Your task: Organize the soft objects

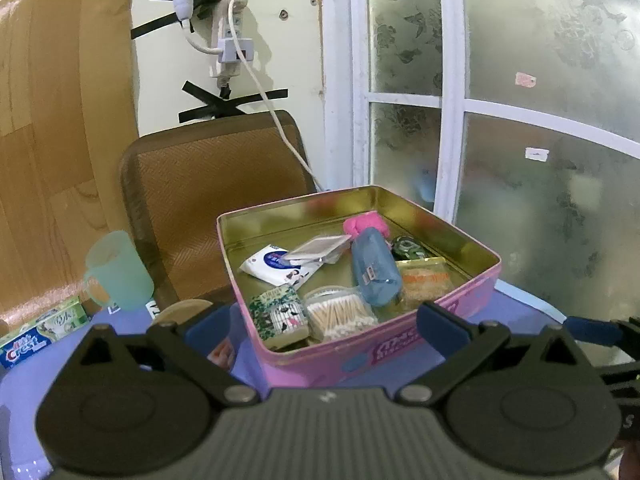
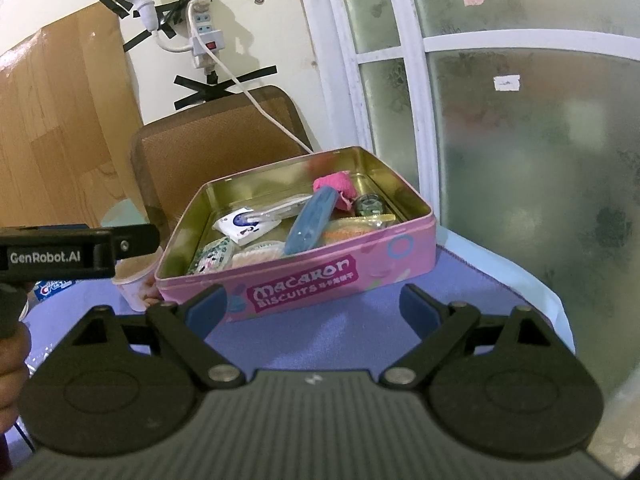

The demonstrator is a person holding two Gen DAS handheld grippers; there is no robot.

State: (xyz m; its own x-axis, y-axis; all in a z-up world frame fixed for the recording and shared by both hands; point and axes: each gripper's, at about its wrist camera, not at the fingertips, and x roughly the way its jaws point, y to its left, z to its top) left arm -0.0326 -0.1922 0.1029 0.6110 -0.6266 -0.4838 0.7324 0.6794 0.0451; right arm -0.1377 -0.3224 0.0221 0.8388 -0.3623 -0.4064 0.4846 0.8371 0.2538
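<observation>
An open pink biscuit tin [image 1: 460, 300] [image 2: 304, 280] sits on the purple tablecloth. Inside lie a blue soft pouch [image 1: 374, 266] [image 2: 310, 220], a pink fluffy item [image 1: 366, 222] [image 2: 334, 186], a white tissue pack [image 1: 276, 266] [image 2: 244, 226], a green patterned tissue pack [image 1: 278, 314] [image 2: 212, 258], a box of cotton swabs [image 1: 340, 316] and an orange packet [image 1: 426, 280]. My left gripper [image 1: 324, 326] hangs open just before the tin's near corner, holding nothing. My right gripper [image 2: 314, 304] is open and empty in front of the tin's labelled side.
A green cup [image 1: 118, 270], a Crest toothpaste box [image 1: 28, 346] and a small tub [image 2: 134, 280] stand left of the tin. A brown chair back [image 1: 216, 184] is behind the table. A window [image 1: 520, 120] is at right. The left gripper's body [image 2: 76, 248] shows at left.
</observation>
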